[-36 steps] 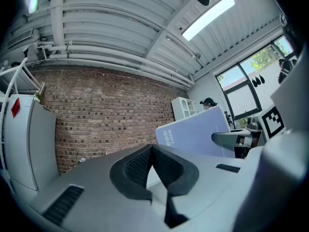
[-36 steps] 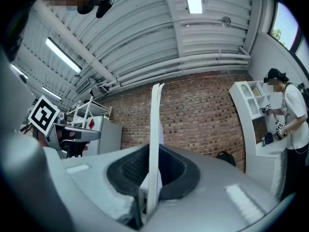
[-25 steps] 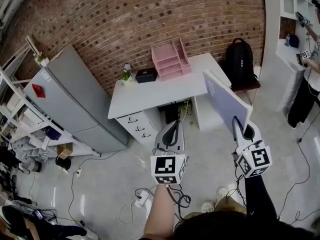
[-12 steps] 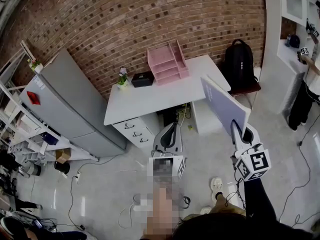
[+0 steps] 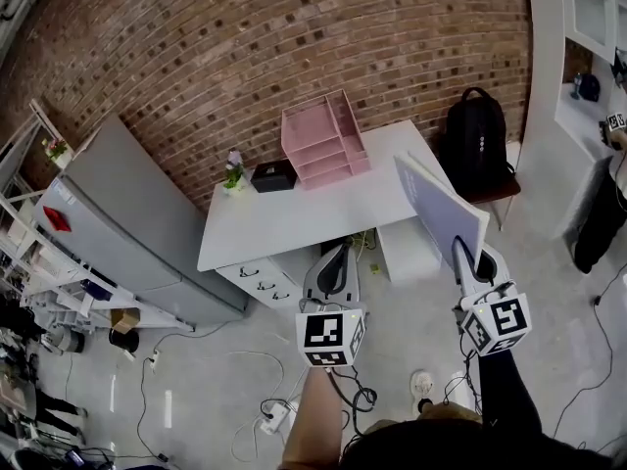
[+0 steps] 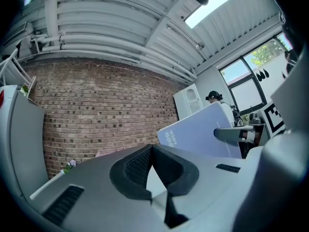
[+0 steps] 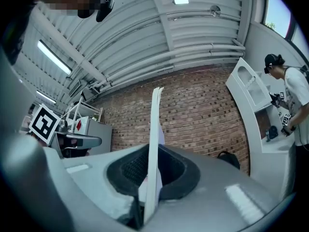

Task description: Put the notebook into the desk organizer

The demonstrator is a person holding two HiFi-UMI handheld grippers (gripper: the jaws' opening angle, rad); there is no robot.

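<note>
- The right gripper (image 5: 460,253) is clamped on the lower edge of the notebook (image 5: 441,202).
- The notebook is held up in the air, tilted, just before the right end of the white worktop (image 5: 284,218).
- In the right gripper view the notebook shows edge-on between the two jaws.
- The left gripper (image 5: 336,255) has its jaws together, with nothing between them.
- The pink desk organizer (image 5: 318,137) stands at the back of the worktop, apart from the notebook.
</note>
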